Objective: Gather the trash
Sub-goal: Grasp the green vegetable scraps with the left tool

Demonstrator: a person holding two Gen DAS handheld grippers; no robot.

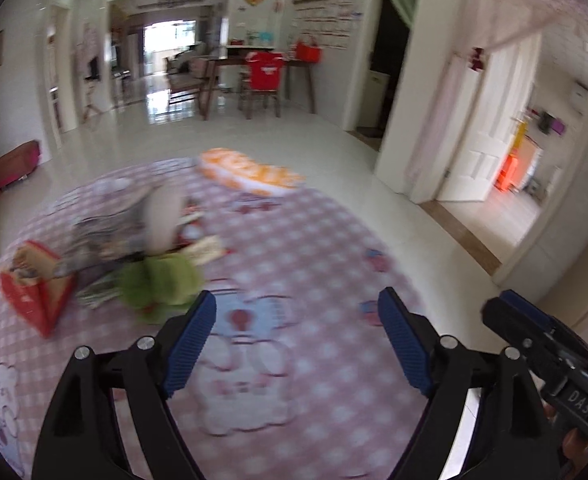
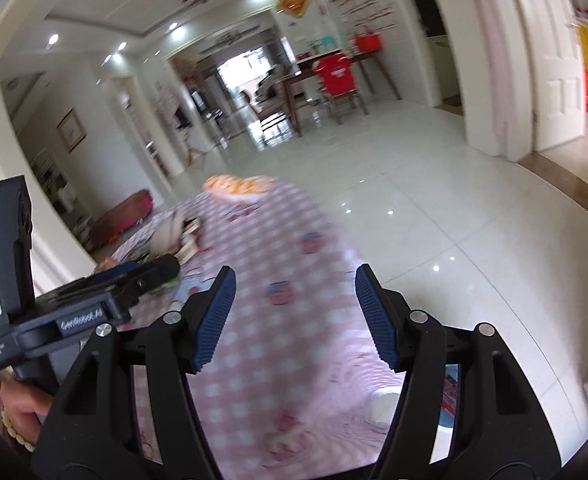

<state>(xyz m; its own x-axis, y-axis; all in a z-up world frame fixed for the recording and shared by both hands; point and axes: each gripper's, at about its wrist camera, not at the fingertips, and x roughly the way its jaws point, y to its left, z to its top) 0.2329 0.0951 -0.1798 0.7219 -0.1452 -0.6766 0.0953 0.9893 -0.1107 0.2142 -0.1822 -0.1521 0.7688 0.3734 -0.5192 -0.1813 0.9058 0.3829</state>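
A pile of trash lies on a round table with a pink checked cloth [image 1: 294, 248]: a red carton [image 1: 33, 292], a crumpled green wrapper [image 1: 159, 280], a white rounded object [image 1: 163, 216] and grey printed papers [image 1: 105, 232]. An orange and white bag [image 1: 249, 170] lies at the far edge and also shows in the right wrist view [image 2: 239, 188]. My left gripper [image 1: 298, 312] is open and empty above the cloth, right of the pile. My right gripper [image 2: 296, 286] is open and empty over the table's right edge. The views are blurred.
The right gripper's body [image 1: 550, 356] shows at the left view's right edge; the left gripper's body [image 2: 73, 308] shows at the right view's left. White tiled floor [image 2: 434, 184] surrounds the table. A dining table with a red-covered chair [image 1: 263, 74] stands far back.
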